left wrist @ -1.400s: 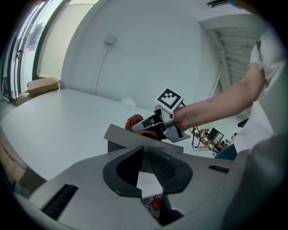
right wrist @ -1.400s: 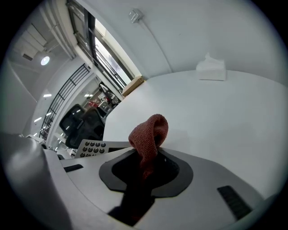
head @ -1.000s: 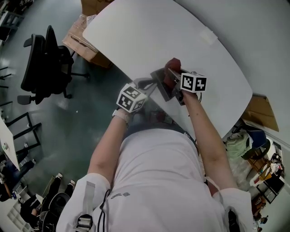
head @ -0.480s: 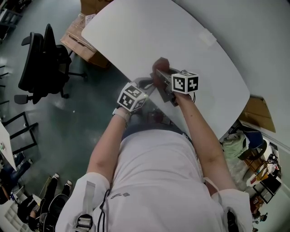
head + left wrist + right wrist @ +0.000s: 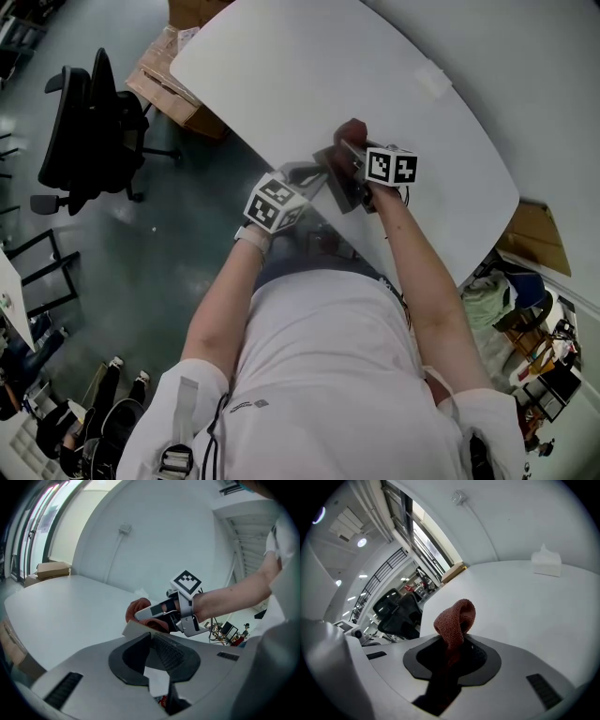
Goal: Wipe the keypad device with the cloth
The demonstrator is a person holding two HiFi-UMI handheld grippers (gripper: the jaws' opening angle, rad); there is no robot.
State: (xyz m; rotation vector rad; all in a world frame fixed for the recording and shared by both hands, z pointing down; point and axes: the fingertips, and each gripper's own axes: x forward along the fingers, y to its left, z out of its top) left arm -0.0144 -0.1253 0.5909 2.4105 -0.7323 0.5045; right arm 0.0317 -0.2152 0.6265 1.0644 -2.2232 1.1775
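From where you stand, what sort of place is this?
Probably an office or lab workspace: a large white table, a black swivel chair, and cardboard boxes on the floor.

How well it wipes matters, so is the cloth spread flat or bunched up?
Bunched: the cloth rises as a folded loop from the right gripper, pinched between its jaws.

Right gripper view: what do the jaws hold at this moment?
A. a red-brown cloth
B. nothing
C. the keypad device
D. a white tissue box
A: a folded red-brown cloth stands pinched between the jaws of the right gripper, while the keypad device is clamped in the left gripper instead.
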